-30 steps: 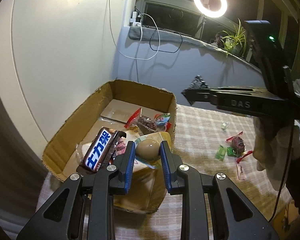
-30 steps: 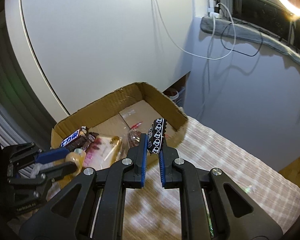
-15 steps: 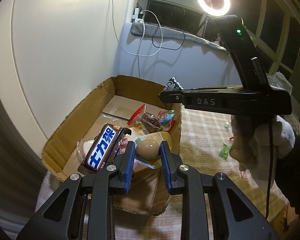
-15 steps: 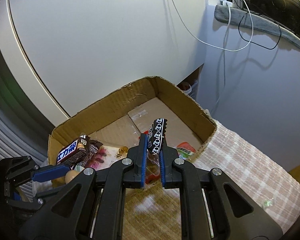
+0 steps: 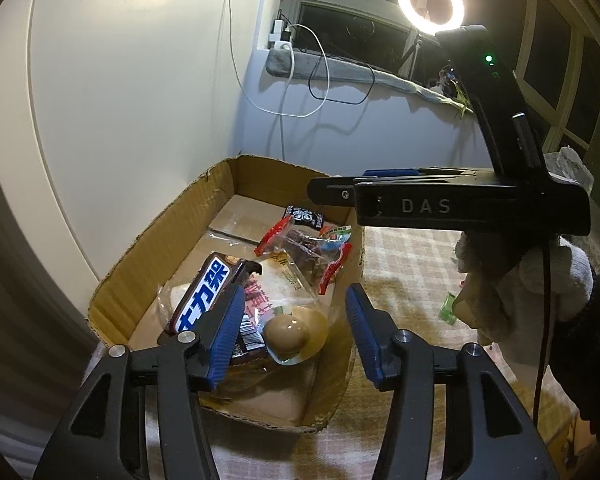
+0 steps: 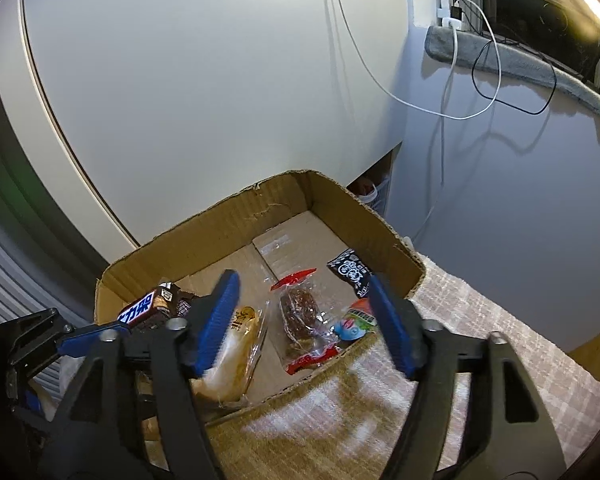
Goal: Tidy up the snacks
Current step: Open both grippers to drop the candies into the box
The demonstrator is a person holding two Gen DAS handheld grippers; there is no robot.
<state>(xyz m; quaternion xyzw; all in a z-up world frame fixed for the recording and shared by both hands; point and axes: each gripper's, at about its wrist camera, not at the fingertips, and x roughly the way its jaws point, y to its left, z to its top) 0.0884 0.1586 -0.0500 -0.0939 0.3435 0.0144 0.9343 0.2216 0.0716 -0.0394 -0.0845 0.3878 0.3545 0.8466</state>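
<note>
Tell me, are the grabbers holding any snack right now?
No. The left gripper and right gripper are both opening, gripping nothing. The egg packet and black packet lie loose in the cardboard box.

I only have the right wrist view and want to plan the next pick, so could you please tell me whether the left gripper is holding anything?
Observer: No. The left gripper has its jaws opening. The brown egg in its clear pouch lies between them in the brown cardboard box, and the pads do not touch it.
Operator: Thank you. Is any snack outside the box?
Observer: Yes, a small green wrapped sweet lies on the checked cloth, beside the pale gloved hand.
</note>
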